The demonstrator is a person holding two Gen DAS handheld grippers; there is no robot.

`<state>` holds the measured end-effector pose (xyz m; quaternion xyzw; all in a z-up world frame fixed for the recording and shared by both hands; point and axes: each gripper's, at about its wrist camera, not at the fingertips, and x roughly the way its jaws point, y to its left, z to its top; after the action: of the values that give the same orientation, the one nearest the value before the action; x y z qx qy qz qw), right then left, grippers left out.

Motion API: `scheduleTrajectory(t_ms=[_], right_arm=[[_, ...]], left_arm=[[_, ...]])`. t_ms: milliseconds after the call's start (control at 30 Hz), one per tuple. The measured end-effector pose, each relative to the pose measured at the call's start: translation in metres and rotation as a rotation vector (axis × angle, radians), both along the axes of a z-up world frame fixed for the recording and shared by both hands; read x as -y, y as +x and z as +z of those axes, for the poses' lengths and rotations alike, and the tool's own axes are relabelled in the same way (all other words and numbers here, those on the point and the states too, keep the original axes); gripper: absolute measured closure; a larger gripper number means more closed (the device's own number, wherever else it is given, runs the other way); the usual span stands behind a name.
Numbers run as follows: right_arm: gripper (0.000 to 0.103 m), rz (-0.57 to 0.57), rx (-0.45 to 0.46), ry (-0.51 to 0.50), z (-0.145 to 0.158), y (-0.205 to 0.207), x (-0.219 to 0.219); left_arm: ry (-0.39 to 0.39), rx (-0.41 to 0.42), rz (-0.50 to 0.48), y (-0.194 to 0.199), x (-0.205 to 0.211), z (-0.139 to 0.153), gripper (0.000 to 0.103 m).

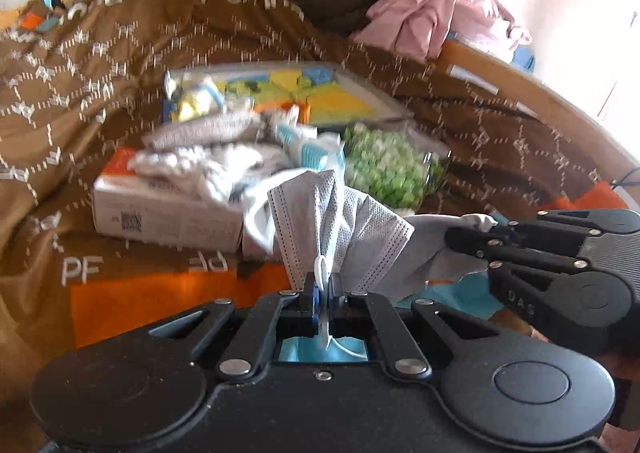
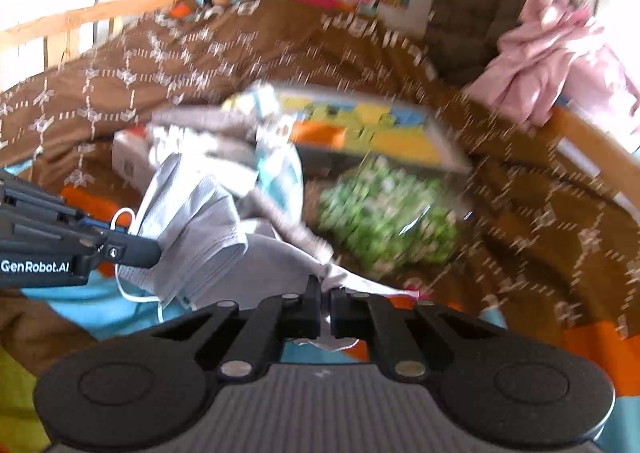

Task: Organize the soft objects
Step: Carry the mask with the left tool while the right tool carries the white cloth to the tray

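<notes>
My left gripper (image 1: 323,289) is shut on a grey face mask (image 1: 340,229), which fans upward from the jaws; its white ear loop shows between them. The same mask (image 2: 192,229) hangs at the left of the right wrist view, held by the left gripper (image 2: 154,249). My right gripper (image 2: 326,295) is shut on a pale grey cloth (image 2: 288,253) that stretches toward the mask. In the left wrist view the right gripper (image 1: 456,239) comes in from the right, holding that grey cloth (image 1: 432,249). Both frames are motion-blurred.
On the brown patterned bedspread (image 1: 80,73) lie a white box (image 1: 168,213) piled with soft items, a colourful flat box (image 1: 320,93) and a green-and-white bundle (image 1: 392,165). Pink clothing (image 1: 436,1) hangs over the wooden bed rail (image 1: 520,89) at the right.
</notes>
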<state>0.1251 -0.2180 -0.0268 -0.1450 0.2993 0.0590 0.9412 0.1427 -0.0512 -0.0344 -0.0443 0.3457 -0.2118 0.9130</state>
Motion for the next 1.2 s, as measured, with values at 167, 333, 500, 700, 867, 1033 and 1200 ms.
scheduleTrajectory(t_ms=[167,333,500,700,867,1033,1200], right_arm=[[0.099,-0.036,0.148,0.002,0.019,-0.014,0.004],[0.099,-0.084,0.251,0.018,0.033,-0.019,0.01],[0.099,-0.124,0.312,0.039,0.04,-0.019,0.018],[0.099,-0.103,0.332,0.067,0.04,-0.015,0.023],[0.099,-0.073,0.379,0.072,0.045,-0.012,0.019],[0.099,-0.074,0.424,0.12,0.058,0.012,0.016],[0.099,-0.091,0.468,0.181,0.06,0.054,0.017]], left_arm=[[-0.054,0.057,0.013,-0.005,-0.006,0.012,0.1],[-0.109,0.058,0.057,-0.005,-0.017,0.02,0.1],[-0.126,0.075,0.073,-0.001,-0.022,0.026,0.1],[-0.134,0.086,0.073,0.0,-0.024,0.034,0.1],[-0.136,0.098,0.072,0.007,-0.024,0.043,0.1],[-0.139,0.138,0.085,0.038,-0.026,0.06,0.1],[-0.12,0.183,0.06,0.088,-0.028,0.071,0.1]])
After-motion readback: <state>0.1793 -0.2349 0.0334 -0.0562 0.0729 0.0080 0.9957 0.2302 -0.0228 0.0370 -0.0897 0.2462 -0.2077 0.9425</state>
